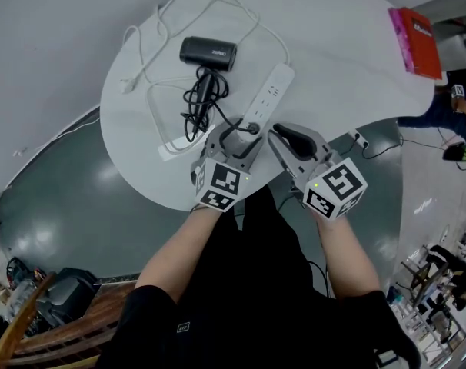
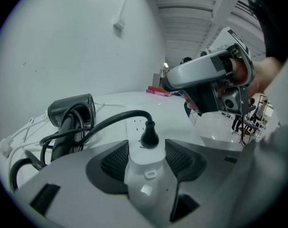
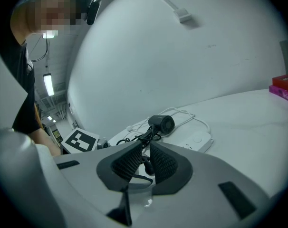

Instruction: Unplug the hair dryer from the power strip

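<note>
Where the round white table [image 1: 341, 68] curves away at its left side, a loose white cable [image 1: 127, 85] lies in loops, and just right of it the black hair dryer [image 1: 208, 52] rests on its side toward the far part of the top. Its black cord [image 1: 196, 102] is bunched on the near side of the dryer and runs right to a black plug [image 1: 250, 128] that is seated in the white power strip [image 1: 267, 94]. The strip lies at a slant from far right to near left. Your left gripper [image 1: 237, 134] comes in over the near edge of the table and has the near end of the strip clamped. In the left gripper view its jaws stand wide, with the dark pads [image 2: 115, 160] pressed against either side of the strip [image 2: 134, 125], and the plug [image 2: 149, 137] stands upright just beyond them. Just right of it, your right gripper [image 1: 279, 135] hovers beside the strip, near the plug. In the right gripper view its jaws [image 3: 144, 151] are almost together, with only a narrow gap between them and nothing gripped. Through that gap you can see the dark cord, with the hair dryer [image 3: 162, 124] farther off. At the far right edge of the table lie a red book [image 1: 422, 33] and a pink item [image 1: 399, 23] just to its left. Another person [image 1: 441, 114] is past the table on the right.
</note>
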Demonstrator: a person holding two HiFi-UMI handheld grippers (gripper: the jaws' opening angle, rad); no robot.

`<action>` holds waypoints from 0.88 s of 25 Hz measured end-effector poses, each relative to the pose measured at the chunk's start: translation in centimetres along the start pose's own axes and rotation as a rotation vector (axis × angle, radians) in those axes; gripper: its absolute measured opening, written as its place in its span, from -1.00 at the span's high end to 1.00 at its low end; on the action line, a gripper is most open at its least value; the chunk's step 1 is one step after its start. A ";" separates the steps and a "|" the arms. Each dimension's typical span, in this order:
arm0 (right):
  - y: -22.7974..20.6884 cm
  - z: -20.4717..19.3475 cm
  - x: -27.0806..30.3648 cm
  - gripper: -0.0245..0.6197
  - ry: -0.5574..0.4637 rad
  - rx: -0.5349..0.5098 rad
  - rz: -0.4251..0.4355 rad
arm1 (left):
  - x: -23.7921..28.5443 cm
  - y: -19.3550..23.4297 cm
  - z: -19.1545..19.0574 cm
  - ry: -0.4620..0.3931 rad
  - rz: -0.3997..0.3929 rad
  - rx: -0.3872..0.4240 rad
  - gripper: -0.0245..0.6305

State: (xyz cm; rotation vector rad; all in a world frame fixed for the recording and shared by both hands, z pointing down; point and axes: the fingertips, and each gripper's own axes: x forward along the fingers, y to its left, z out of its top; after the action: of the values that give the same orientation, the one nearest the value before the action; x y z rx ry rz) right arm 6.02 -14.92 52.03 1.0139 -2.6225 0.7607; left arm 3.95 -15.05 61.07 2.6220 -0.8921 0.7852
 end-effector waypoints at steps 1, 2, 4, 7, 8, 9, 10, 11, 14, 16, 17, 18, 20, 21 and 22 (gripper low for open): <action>0.0 -0.1 0.3 0.80 0.007 -0.009 0.005 | 0.0 0.0 0.0 -0.001 0.005 0.004 0.18; 0.0 -0.2 0.5 0.80 0.014 -0.018 0.009 | 0.0 0.1 0.1 -0.002 0.010 0.010 0.18; 0.1 -0.6 1.0 0.80 0.031 -0.030 0.016 | 0.1 0.0 0.0 -0.004 0.020 0.021 0.18; 0.2 -1.4 1.7 0.79 0.062 -0.042 0.026 | 0.1 0.0 -0.1 -0.003 0.026 0.030 0.18; 0.2 -1.7 1.9 0.76 0.074 -0.045 0.030 | 0.1 0.0 -0.1 -0.004 0.027 0.031 0.19; 0.3 -2.0 2.1 0.71 0.085 -0.049 0.035 | 0.1 0.0 -0.1 -0.003 0.026 0.031 0.19; 0.3 -2.3 2.3 0.68 0.096 -0.053 0.039 | 0.1 0.0 -0.2 -0.003 0.025 0.029 0.19; 0.4 -2.5 2.5 0.66 0.107 -0.058 0.042 | 0.1 -0.1 -0.2 -0.002 0.023 0.028 0.19; 0.4 -3.0 3.2 0.63 0.132 -0.087 0.045 | 0.1 0.0 -0.2 -0.002 0.021 0.025 0.19; 0.4 -3.3 3.7 0.61 0.147 -0.115 0.044 | 0.1 0.0 -0.2 -0.002 0.019 0.024 0.19; 0.4 -3.5 3.9 0.60 0.155 -0.128 0.044 | 0.1 -0.1 -0.2 -0.002 0.018 0.024 0.19; 0.4 -3.7 4.2 0.59 0.164 -0.139 0.045 | 0.1 -0.1 -0.2 -0.002 0.018 0.024 0.19; 0.4 -4.1 4.7 0.58 0.182 -0.162 0.046 | 0.1 0.0 -0.1 -0.003 0.018 0.026 0.19; 0.4 -4.3 5.0 0.58 0.192 -0.173 0.045 | 0.1 0.0 -0.1 -0.003 0.018 0.027 0.19; 0.3 -4.5 5.2 0.58 0.201 -0.184 0.042 | 0.2 0.0 -0.1 -0.004 0.018 0.028 0.19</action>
State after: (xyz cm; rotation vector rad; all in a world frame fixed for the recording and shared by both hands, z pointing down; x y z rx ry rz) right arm 2.07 -15.17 57.68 0.7911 -2.4928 0.5839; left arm 3.98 -15.10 61.29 2.6436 -0.9140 0.8026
